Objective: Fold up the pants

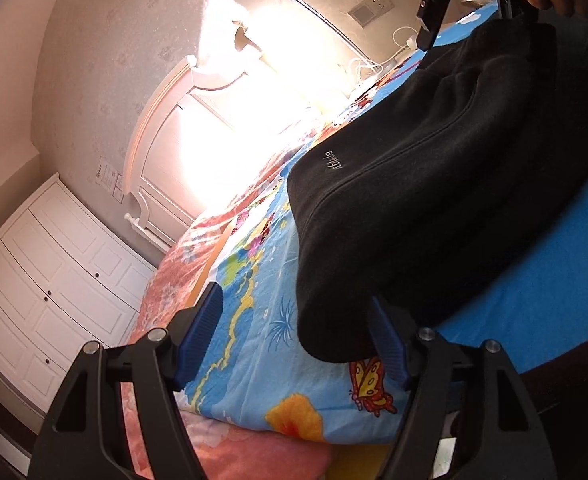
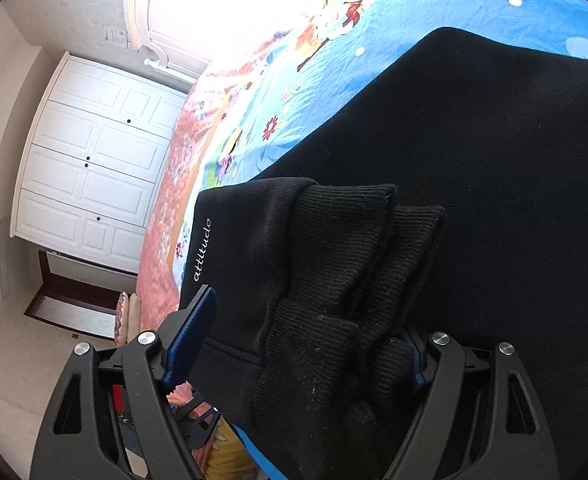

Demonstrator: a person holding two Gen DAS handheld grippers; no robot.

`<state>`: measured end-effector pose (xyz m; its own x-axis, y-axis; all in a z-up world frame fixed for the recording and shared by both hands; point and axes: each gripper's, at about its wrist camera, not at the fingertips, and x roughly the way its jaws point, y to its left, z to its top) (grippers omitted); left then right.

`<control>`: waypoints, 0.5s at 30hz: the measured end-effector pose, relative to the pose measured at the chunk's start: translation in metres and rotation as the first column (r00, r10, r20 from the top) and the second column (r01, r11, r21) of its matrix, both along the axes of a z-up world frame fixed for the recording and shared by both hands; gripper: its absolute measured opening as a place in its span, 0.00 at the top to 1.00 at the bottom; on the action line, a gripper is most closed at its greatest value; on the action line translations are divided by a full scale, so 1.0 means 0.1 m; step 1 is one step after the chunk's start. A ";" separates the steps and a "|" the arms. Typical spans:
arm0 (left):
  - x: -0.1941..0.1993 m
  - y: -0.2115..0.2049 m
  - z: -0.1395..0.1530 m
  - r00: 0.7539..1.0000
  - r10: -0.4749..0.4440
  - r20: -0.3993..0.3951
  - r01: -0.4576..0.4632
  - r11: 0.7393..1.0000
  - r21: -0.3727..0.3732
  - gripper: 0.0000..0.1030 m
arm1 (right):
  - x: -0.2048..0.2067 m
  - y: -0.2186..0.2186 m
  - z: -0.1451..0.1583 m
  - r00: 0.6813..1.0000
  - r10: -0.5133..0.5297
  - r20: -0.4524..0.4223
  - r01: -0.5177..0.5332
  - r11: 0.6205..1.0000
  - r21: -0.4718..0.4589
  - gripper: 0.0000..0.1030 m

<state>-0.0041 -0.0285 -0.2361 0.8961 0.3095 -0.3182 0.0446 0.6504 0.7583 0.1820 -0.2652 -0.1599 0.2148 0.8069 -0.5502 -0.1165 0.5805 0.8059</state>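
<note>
The pants (image 2: 473, 152) lie on the bed (image 1: 254, 320) near its edge, cuffs (image 2: 353, 260) folded over. Both the left gripper (image 1: 294, 344) and right gripper (image 2: 309, 344) are spread. Further folding likely remains.

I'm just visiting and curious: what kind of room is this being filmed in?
Most likely a bedroom: the black pants lie on a bed with a colourful cartoon sheet, a white headboard behind it and a white wardrobe nearby.
</note>
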 end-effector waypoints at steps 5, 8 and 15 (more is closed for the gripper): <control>0.09 -0.07 -0.12 0.999 0.004 0.054 -0.015 0.978 0.208 0.29 | 0.01 0.07 -0.05 1.000 0.006 -0.020 -0.007 0.999 -0.039 0.72; 0.15 0.17 0.06 0.999 0.045 0.009 -0.045 0.998 0.041 0.28 | 0.00 0.24 0.06 0.998 0.050 0.026 -0.047 0.996 -0.080 0.75; 0.17 0.51 0.13 0.997 0.069 -0.047 -0.076 0.980 -0.185 0.21 | 0.02 0.38 -0.04 0.996 0.073 0.043 -0.068 0.992 -0.104 0.76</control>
<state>0.0133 0.0229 -0.2227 0.8586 0.3050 -0.4120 0.0202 0.7829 0.6218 0.1839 -0.2273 -0.1637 0.1869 0.7610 -0.6212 -0.1966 0.6485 0.7354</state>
